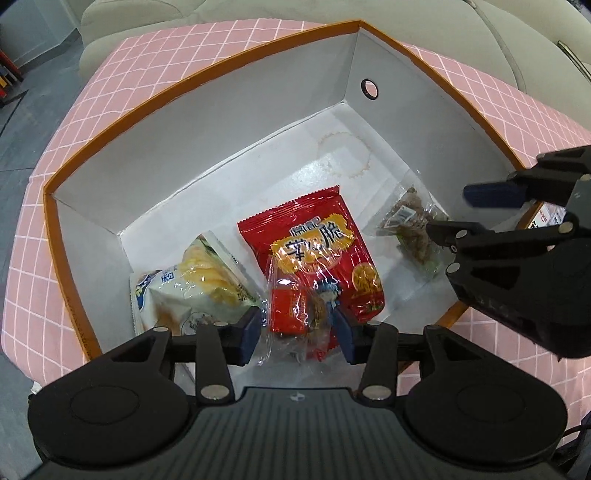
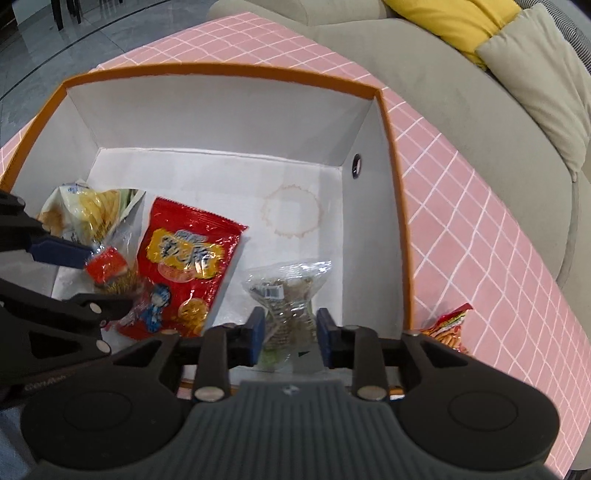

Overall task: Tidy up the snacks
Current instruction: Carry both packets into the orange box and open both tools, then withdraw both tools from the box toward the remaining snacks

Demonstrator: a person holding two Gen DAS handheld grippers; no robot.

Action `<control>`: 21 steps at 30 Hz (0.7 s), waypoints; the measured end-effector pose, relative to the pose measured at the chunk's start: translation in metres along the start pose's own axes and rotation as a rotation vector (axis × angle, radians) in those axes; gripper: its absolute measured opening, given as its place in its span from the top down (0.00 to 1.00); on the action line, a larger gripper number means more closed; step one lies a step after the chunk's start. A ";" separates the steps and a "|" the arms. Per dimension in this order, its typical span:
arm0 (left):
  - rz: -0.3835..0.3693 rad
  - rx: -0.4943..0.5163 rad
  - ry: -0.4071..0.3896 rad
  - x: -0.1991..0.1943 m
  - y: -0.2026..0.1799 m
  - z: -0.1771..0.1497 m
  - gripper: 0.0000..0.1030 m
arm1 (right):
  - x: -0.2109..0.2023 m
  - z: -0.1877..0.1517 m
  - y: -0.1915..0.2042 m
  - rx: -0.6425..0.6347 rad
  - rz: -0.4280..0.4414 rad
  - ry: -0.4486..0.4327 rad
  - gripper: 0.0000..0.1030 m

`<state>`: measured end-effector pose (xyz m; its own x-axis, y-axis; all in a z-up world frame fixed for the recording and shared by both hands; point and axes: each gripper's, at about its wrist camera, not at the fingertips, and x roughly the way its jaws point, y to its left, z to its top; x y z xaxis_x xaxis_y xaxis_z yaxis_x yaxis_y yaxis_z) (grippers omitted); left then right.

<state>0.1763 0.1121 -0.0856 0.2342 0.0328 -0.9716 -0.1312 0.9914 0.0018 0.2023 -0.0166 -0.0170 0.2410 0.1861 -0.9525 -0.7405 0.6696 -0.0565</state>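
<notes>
An orange-rimmed box [image 1: 221, 122] with white inside walls [image 2: 221, 114] stands on a pink checked cloth. On its floor lie a red bag [image 1: 317, 243] [image 2: 188, 258] and a yellow-white chips bag [image 1: 192, 284] [image 2: 85, 210]. My left gripper [image 1: 295, 330] [image 2: 109, 279] points down into the box. A clear packet with a red label [image 1: 291, 306] [image 2: 109, 267] rests between its spread blue pads. My right gripper [image 2: 290, 332] [image 1: 450, 211] also points down. A clear packet of brownish snack [image 2: 288, 295] [image 1: 410, 225] lies between its pads with small gaps either side.
A red-orange snack pack [image 2: 448, 325] lies on the pink cloth [image 2: 461, 221] just outside the box's right wall. A beige sofa [image 2: 443, 92] with a yellow cushion [image 2: 454, 18] stands behind the table. A brown ring stain [image 2: 291, 210] marks the bare part of the box floor.
</notes>
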 end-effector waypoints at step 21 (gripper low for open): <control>0.065 0.038 -0.123 -0.058 -0.013 -0.021 0.28 | -0.067 -0.020 -0.006 0.031 -0.064 -0.161 0.31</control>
<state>0.1443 0.0951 -0.0337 0.3428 0.1103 -0.9329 -0.1140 0.9906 0.0753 0.1782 -0.0477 0.0415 0.3863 0.2539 -0.8868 -0.7014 0.7052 -0.1036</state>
